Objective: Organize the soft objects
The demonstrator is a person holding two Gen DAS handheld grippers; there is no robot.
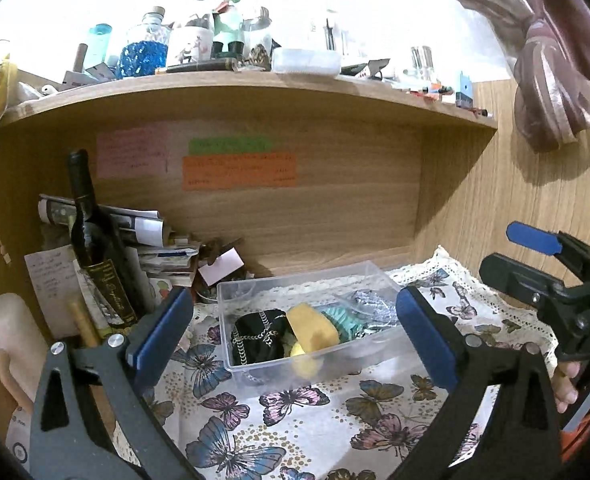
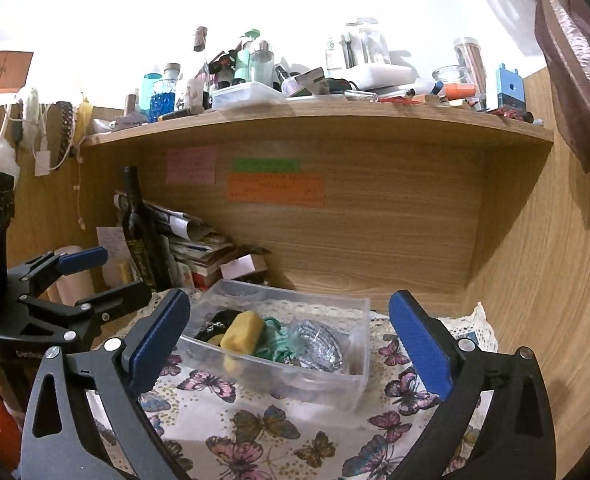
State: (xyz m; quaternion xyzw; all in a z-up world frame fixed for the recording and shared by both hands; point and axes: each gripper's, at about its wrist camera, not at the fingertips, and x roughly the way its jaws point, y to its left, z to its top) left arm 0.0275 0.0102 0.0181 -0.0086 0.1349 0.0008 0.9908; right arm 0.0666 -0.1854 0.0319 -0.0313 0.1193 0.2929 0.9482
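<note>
A clear plastic box (image 1: 231, 304) stands on a butterfly-print cloth (image 1: 295, 420) under a wooden shelf. It holds a black pouch with a chain (image 1: 259, 338), a yellow sponge (image 1: 313, 326), a teal soft item (image 1: 341, 320) and a silver sequin item (image 1: 369, 308). My left gripper (image 1: 291, 340) is open and empty, just in front of the box. In the right wrist view the box (image 2: 335, 384) lies ahead with the sponge (image 2: 241, 334) and the silver item (image 2: 315, 340) inside. My right gripper (image 2: 289, 340) is open and empty. The right gripper also shows at the right edge of the left wrist view (image 1: 535, 256).
A dark wine bottle (image 1: 95, 240) leans at the left by stacked papers (image 1: 151, 240) and a cream roll (image 1: 11, 332). Sticky notes (image 1: 239, 170) hang on the back panel. The upper shelf (image 1: 255, 84) is crowded with bottles. A tied curtain (image 1: 547, 80) hangs at the right.
</note>
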